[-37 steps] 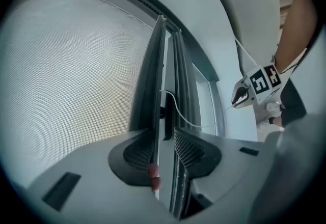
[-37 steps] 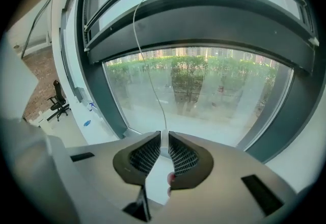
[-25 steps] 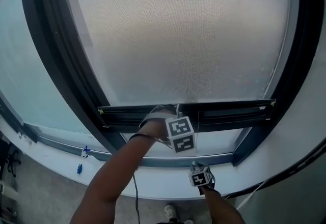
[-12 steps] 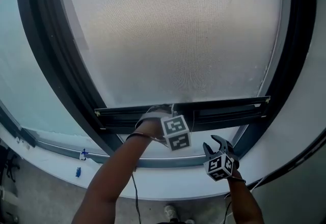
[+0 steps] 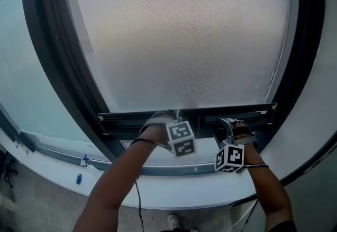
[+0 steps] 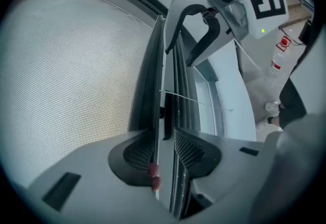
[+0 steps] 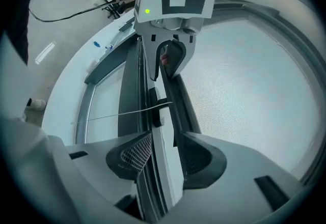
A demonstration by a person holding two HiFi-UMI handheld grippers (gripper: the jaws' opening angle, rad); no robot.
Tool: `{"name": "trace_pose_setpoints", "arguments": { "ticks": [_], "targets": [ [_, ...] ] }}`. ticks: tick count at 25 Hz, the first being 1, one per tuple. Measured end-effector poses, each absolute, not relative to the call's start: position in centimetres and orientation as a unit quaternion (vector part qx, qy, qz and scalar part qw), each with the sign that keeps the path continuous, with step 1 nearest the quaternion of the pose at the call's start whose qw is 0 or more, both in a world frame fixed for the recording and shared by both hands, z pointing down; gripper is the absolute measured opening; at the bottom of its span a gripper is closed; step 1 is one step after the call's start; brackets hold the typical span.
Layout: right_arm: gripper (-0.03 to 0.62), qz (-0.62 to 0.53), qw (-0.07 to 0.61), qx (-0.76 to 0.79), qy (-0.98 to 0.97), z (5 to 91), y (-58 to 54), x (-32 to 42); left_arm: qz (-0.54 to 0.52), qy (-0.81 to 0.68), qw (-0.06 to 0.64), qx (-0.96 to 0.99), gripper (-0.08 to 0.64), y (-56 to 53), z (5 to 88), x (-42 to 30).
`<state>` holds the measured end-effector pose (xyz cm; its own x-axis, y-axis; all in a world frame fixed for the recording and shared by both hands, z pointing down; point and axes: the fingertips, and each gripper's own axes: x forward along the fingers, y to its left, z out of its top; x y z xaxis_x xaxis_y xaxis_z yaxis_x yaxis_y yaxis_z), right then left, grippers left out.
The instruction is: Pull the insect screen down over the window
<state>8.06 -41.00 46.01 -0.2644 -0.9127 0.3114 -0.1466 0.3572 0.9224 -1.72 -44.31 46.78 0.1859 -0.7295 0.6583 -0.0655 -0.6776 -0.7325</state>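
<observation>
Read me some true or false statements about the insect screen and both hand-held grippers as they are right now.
1. The insect screen is pulled most of the way down. True.
2. The left hand-held gripper is shut on the screen's bottom bar. True.
3. The right hand-held gripper is clamped tight on the bar. False: its jaws have just been opening and stand apart astride the bar.
4. The bar sits against the lower frame. False: a strip of uncovered window shows beneath it.
</observation>
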Motion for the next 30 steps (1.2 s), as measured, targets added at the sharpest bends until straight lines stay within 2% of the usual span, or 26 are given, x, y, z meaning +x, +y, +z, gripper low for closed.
{"name": "trace_pose_setpoints", "arguments": {
  "ticks": [5, 16, 22, 25, 30],
  "targets": [
    [0.172, -0.426, 0.489, 0.371, -0.665, 45.6, -42.5, 8.1, -0.574, 0.279, 0.287, -0.714, 0.129, -44.3, 46.8, -1.8],
    [0.183, -0.363, 0.503, 0.351, -0.701, 45.9, -44.3, 7.9, -0.567, 0.279, 0.292, -0.718, 0.129, -44.4, 46.7, -1.7],
    [0.183, -0.351, 0.547, 0.309, -0.695, 46.2, -44.0, 7.9, -0.577, 0.271, 0.305, -0.707, 0.13, -44.0, 47.2, -1.8],
    [0.183, -0.35, 0.561, 0.297, -0.689, 46.6, -43.7, 8.0, -0.585, 0.248, 0.301, -0.711, 0.177, -43.4, 48.1, -1.8],
    [0.183, -0.345, 0.562, 0.301, -0.689, 46.7, -43.5, 7.9, -0.589, 0.244, 0.316, -0.702, 0.196, -43.1, 48.4, -2.0]
  ]
}}
